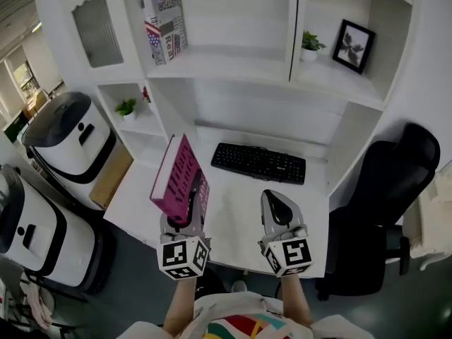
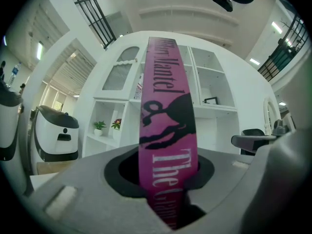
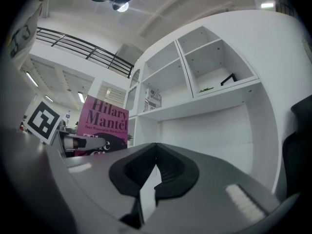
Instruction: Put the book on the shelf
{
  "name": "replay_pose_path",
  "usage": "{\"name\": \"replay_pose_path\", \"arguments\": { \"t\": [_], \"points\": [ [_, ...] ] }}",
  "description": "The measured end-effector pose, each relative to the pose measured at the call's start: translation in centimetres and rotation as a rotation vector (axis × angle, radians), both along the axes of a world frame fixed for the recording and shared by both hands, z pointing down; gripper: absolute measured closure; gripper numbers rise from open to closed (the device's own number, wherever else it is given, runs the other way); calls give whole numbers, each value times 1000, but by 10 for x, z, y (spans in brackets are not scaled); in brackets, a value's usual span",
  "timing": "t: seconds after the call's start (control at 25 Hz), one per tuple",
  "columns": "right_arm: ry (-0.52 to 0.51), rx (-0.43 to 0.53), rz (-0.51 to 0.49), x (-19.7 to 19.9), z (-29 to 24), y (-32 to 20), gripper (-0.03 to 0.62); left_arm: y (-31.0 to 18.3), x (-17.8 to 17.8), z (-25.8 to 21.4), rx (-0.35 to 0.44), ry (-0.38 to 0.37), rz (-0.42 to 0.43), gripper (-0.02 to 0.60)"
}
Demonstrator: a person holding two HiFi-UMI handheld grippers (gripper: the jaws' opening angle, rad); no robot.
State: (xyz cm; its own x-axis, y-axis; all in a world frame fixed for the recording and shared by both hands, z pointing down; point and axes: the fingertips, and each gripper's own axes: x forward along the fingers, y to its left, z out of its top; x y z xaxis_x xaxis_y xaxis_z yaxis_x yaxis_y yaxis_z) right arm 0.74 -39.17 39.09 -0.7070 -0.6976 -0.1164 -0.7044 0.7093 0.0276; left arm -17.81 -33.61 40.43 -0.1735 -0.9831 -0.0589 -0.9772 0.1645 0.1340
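Observation:
A magenta book (image 1: 181, 177) stands upright above the desk's left front, held at its lower edge by my left gripper (image 1: 185, 209), which is shut on it. In the left gripper view the book's spine (image 2: 165, 130) rises between the jaws and points toward the white shelf unit (image 2: 209, 82). My right gripper (image 1: 277, 207) hovers beside it over the desk's front edge, jaws shut with nothing in them. The right gripper view shows its closed jaws (image 3: 155, 152) and the book's cover (image 3: 103, 122) at the left. Another book (image 1: 164, 23) leans on the upper shelf (image 1: 219, 66).
A black keyboard (image 1: 258, 163) lies on the white desk (image 1: 233, 217). A potted plant (image 1: 310, 45) and a framed picture (image 1: 354, 45) sit on the right shelf, small plants (image 1: 127, 109) in the left cubby. A black chair (image 1: 378, 203) is right; white machines (image 1: 67, 136) left.

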Motion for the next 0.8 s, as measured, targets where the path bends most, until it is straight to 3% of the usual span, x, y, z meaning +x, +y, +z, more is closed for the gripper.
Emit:
{"name": "replay_pose_path", "arguments": {
  "t": [0.28,0.8],
  "points": [
    [-3,23,-16,-7,-3,-2,594,-4,-1,-7,30,-19,8,439],
    [31,14,-39,-21,5,-1,593,3,-3,-10,71,29,53,439]
  ]
}}
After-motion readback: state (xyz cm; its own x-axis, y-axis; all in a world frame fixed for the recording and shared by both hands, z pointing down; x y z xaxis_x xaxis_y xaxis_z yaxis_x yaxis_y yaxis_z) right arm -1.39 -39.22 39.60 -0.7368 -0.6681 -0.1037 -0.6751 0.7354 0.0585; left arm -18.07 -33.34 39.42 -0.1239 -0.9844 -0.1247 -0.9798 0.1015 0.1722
